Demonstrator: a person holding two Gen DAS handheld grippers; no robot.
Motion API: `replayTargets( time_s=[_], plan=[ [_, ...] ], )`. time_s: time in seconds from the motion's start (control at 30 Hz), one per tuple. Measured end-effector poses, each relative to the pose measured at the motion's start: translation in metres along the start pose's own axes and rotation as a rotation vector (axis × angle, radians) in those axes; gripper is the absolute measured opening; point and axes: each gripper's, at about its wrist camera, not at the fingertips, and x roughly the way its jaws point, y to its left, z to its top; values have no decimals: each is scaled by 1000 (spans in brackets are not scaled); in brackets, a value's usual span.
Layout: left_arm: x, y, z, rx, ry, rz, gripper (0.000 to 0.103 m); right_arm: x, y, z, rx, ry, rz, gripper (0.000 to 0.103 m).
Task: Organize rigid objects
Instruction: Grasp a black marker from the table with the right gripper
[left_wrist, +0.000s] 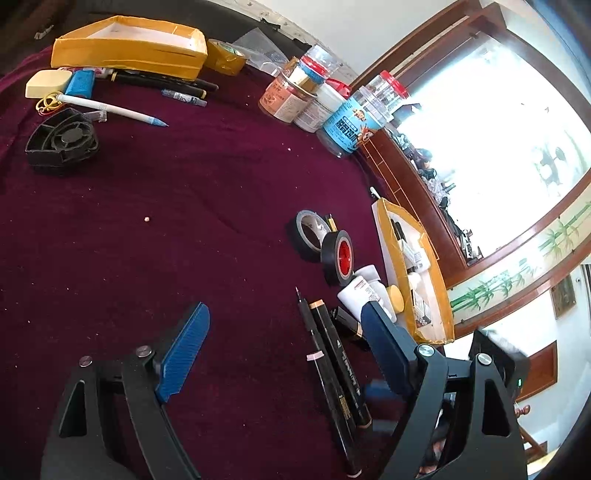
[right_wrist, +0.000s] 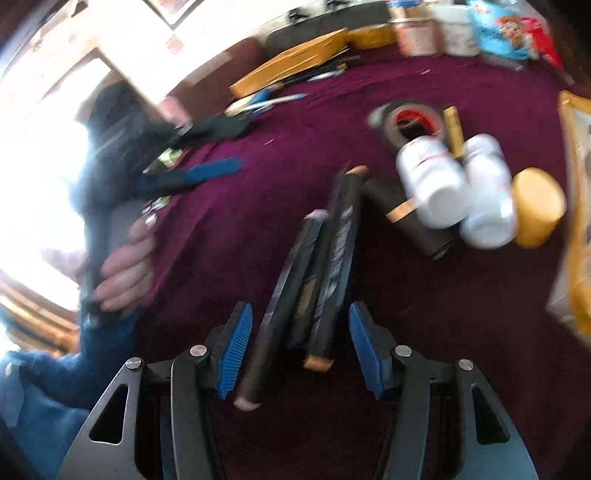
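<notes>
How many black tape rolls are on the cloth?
2: one black tape roll lying flat mid-cloth, one red-cored roll standing on edge against it, by the white bottles.

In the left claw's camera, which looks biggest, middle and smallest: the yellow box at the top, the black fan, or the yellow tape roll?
1. Yellow box
2. Black fan
3. Yellow tape roll

The fan sits a little nearer the camera, but the order looks clear anyway.

2 long black markers (left_wrist: 334, 373) lying flat, side by side and touching, on maroon cloth (left_wrist: 184, 221), tips toward 12 o'clock in the right wrist view. At their 1 o'clock, 2 white bottles (right_wrist: 458, 192) on their sides, touching; beyond, 2 black tape rolls (left_wrist: 323, 243), one upright.
</notes>
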Motion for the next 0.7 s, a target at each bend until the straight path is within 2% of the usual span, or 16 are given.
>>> replayTargets(
  time_s=[0.07,0.13,0.23,0.47,0.53,0.7],
  plan=[
    [1,-1,0,6,7,0,85,-1,-9,6,22,-13,-75,42],
    [2,-3,-1,11,10,1,85,4,-15,12,34,-9,-93,30],
    [3,-6,-2,29,13,7,85,11,-11,20,19,-10,-137,21],
    [8,-16,-11,67,51,43,85,32,23,27,-167,-21,-385,17],
    [7,-25,-22,79,84,88,85,25,20,22,-158,-28,-380,13],
    [8,-54,-64,135,168,156,81,6,2,8,-88,-44,-319,13]
  ],
)
